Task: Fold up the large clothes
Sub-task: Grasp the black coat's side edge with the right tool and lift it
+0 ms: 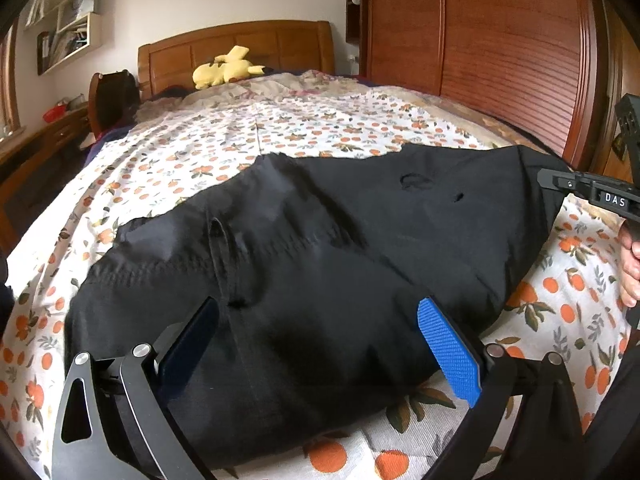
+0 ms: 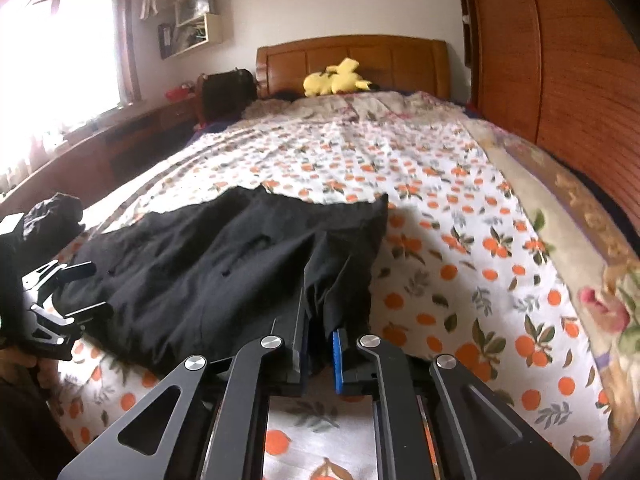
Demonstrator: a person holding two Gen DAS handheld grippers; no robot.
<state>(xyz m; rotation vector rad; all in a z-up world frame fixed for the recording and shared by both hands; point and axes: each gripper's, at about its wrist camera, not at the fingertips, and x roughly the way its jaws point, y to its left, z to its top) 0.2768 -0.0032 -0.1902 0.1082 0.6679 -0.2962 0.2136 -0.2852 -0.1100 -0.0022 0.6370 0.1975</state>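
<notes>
A large black garment (image 1: 320,248) lies spread on the bed, on an orange-print sheet (image 1: 192,148). My left gripper (image 1: 320,332) is open, its blue-padded fingers (image 1: 448,348) spread over the garment's near edge. In the right wrist view the garment (image 2: 224,264) reaches from the left to the middle. My right gripper (image 2: 318,344) is shut on a bunched fold at the garment's right near edge. The left gripper also shows in the right wrist view (image 2: 76,288), open at the garment's left side. The right gripper shows at the right edge of the left wrist view (image 1: 592,194).
A yellow plush toy (image 1: 226,68) lies by the wooden headboard (image 1: 240,46). A wooden wardrobe (image 1: 480,40) runs along the bed's right side. A desk and dark chair (image 1: 114,98) stand on the left, below wall shelves. A bright window (image 2: 60,52) is at far left.
</notes>
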